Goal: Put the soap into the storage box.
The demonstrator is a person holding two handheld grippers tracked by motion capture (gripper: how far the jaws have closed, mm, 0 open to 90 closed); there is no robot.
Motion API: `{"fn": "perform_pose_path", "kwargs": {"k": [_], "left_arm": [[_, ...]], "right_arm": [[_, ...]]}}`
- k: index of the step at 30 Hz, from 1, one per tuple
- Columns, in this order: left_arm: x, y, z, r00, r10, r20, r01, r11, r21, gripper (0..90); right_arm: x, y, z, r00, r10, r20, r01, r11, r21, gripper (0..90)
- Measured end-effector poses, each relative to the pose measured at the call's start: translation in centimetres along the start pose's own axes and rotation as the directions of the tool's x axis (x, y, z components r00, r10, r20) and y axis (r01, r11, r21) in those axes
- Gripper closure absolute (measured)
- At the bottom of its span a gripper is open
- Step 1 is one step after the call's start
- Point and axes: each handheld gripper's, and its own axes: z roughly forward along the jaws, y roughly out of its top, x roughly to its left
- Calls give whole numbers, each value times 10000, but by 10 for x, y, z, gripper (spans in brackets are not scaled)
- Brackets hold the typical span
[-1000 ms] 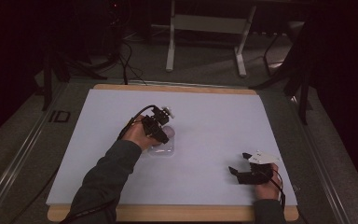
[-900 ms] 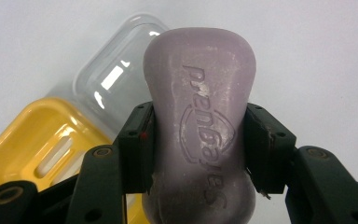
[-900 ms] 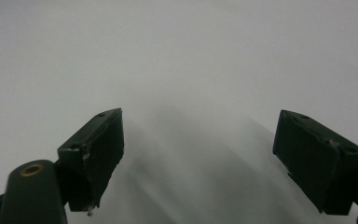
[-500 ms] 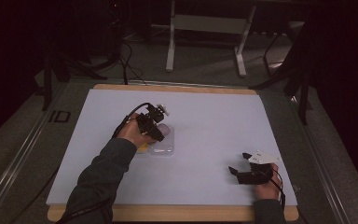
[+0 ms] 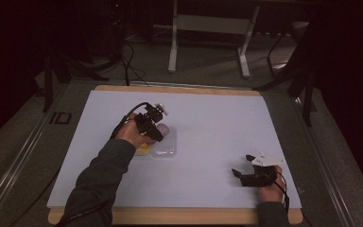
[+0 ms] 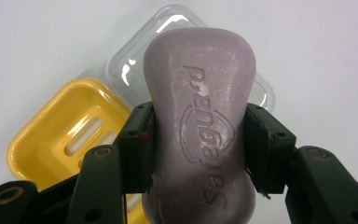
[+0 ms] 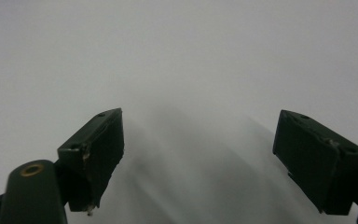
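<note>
Purple soap (image 6: 200, 135), embossed with lettering, sits clenched across its waist between the two black jaws of the left gripper (image 6: 198, 144), hanging above a clear plastic lid (image 6: 177, 28) and the yellow soap dish (image 6: 70, 135) just beside it. The pads bite only a narrow band of a smooth, rounded bar, so it could well pivot or slide out if the grip loosens or the hand tilts. In the high view the left gripper (image 5: 152, 128) is dim, and I cannot tell how high the bar hangs; dropped from there, it may land on the lid, not the dish. The right gripper (image 7: 200, 154) rests released on the white table sheet (image 5: 217, 118), well apart.
</note>
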Motion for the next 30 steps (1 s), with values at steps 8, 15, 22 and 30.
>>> {"fn": "perform_pose_path", "kwargs": {"k": [8, 15, 22, 30], "left_arm": [[4, -2, -3, 9999, -109, -11, 109, 9999, -31, 494], [8, -4, -5, 9998, -182, -48, 182, 9998, -26, 494], [11, -6, -7, 9996, -257, -75, 257, 9997, -40, 494], [13, -8, -7, 9994, -328, -77, 328, 9995, -28, 494]], "right_arm": [[0, 0, 0, 10000, -8, 4, 8, 10000, 8, 161], [0, 0, 0, 10000, -2, 3, 2, 10000, -1, 161], [0, 0, 0, 10000, -4, 3, 4, 10000, -3, 160], [0, 0, 0, 10000, -5, 2, 5, 10000, -14, 161]]}}
